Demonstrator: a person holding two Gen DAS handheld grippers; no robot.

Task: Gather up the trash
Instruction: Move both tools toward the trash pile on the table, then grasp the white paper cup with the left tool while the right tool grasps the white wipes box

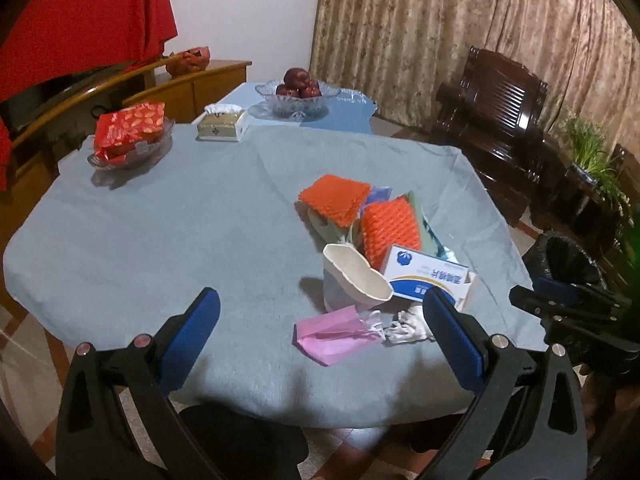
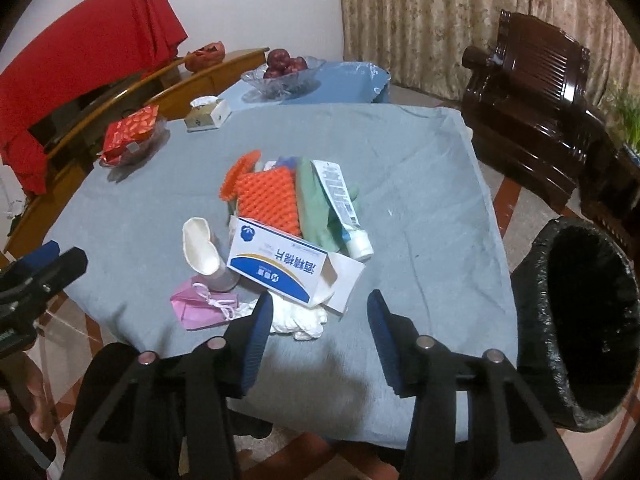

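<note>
Trash (image 2: pixel 280 236) lies heaped near the table's (image 2: pixel 420 208) front edge, left of the lined bin (image 2: pixel 576 320), while the left gripper (image 1: pixel 320 316) and right gripper (image 2: pixel 316 312) hover apart and empty, so the first pick seems due: close on the crumpled tissue (image 2: pixel 300 322).

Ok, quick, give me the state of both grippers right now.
Left gripper: jaws wide open, holding nothing, above the table edge.
Right gripper: jaws open, narrower than the left, holding nothing, near the white crumpled tissue.
</note>
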